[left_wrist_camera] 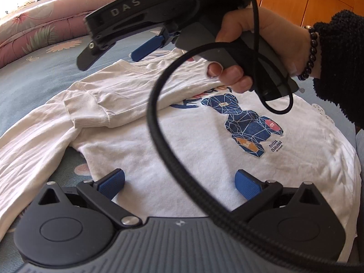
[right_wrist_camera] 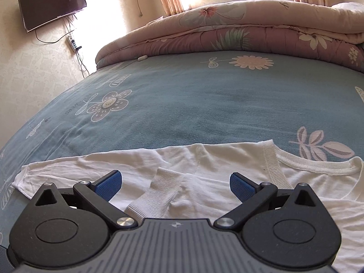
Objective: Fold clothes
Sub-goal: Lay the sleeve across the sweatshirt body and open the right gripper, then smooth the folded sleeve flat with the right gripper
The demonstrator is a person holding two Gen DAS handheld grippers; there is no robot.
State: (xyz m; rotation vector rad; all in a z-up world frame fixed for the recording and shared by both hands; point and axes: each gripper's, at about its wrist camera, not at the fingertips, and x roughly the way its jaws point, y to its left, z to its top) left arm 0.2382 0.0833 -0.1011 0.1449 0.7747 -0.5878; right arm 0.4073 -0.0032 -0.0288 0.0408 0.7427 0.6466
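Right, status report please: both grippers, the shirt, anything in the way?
Left gripper open above shirt. Right gripper open over folded-in sleeve cuff. Other sleeve unfolded. Black cable hangs across left view.

A white sweatshirt [left_wrist_camera: 182, 141] bears a blue geometric bear print [left_wrist_camera: 248, 122] with red and orange patches. Under the sweatshirt, the bedsheet [right_wrist_camera: 182, 104] is teal with pale pink flowers; beyond it the quilt [right_wrist_camera: 238, 34] is dusty pink, floral. Gripper pads [right_wrist_camera: 109, 185] are blue.
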